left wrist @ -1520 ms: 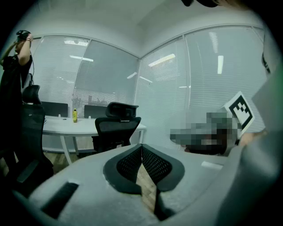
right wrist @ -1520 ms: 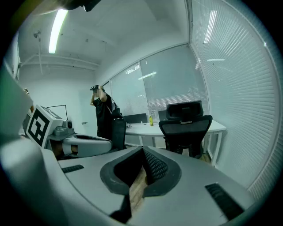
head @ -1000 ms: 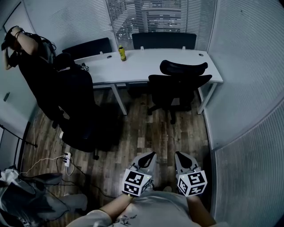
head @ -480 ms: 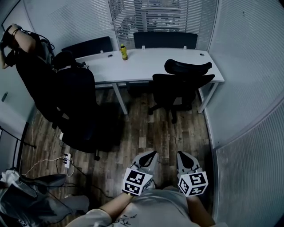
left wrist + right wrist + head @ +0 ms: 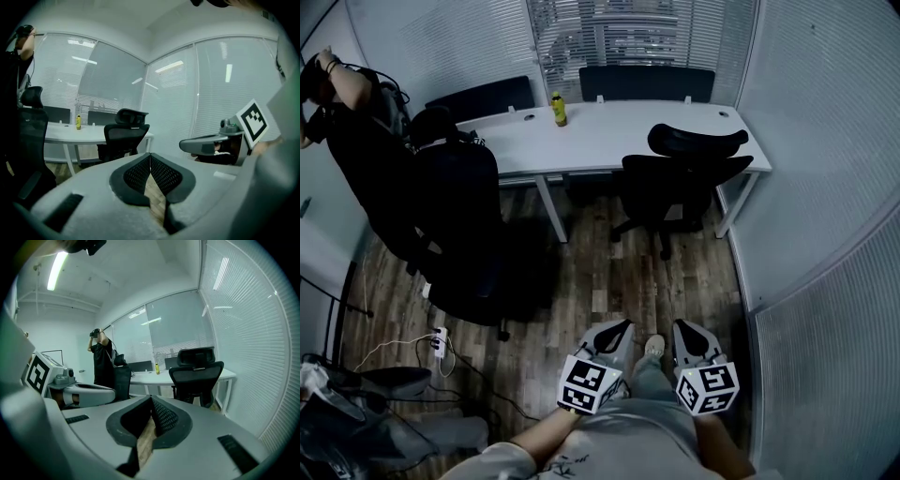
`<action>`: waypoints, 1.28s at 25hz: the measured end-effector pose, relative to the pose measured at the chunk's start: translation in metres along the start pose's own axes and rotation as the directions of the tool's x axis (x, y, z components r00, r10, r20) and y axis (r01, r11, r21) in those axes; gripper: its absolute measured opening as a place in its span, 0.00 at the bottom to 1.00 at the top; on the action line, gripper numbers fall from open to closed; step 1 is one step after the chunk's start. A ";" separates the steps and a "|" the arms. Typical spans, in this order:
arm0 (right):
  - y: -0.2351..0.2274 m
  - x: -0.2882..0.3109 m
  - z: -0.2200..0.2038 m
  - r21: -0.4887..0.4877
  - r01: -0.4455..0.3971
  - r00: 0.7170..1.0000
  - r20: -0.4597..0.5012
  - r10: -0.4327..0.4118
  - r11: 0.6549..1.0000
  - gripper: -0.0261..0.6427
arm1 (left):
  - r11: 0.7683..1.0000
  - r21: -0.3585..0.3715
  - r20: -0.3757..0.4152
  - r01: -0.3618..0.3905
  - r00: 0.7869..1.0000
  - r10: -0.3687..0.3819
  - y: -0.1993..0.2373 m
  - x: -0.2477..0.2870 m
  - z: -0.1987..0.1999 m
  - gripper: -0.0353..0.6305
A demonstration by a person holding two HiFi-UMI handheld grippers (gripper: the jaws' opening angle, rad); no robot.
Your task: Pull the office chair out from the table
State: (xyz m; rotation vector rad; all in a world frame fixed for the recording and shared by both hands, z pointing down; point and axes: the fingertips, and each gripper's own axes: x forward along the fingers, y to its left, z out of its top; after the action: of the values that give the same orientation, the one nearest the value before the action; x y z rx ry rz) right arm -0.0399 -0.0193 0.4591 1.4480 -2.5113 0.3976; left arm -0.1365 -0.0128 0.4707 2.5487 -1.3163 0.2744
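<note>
Both claws shut and empty, with the office chair well ahead of you at the table.

Nearest you, your left gripper and right gripper are held side by side just above your lap. Each has its jaws pressed together tip to tip with nothing between them, and both point forward and slightly down. Your shoe shows between them on the wooden floor. Off to your left, a power strip lies on the boards, and beyond it stands a second black chair with a person behind it. Farther on, the office chair stands at the right end of the white table, its back toward you and its seat pushed in against the near edge. It is well apart from both grippers. A yellow bottle stands upright on the tabletop near the far side.
</note>
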 end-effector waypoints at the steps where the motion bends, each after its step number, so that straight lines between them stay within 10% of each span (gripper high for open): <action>1: -0.001 0.002 0.000 0.001 -0.001 1.000 0.000 0.001 1.000 0.05 | 1.000 0.002 0.000 0.002 1.000 -0.002 0.001 0.002 0.001 0.07; 32: -0.129 0.144 0.056 0.009 0.045 0.999 0.023 -0.045 0.999 0.05 | 1.000 0.014 -0.021 -0.004 1.000 0.005 0.089 0.163 0.052 0.07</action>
State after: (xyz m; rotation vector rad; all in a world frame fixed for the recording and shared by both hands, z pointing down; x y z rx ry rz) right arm -0.0014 -0.2167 0.4684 1.5177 -2.4929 0.3858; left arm -0.1139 -0.2039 0.4803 2.5477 -1.3172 0.3122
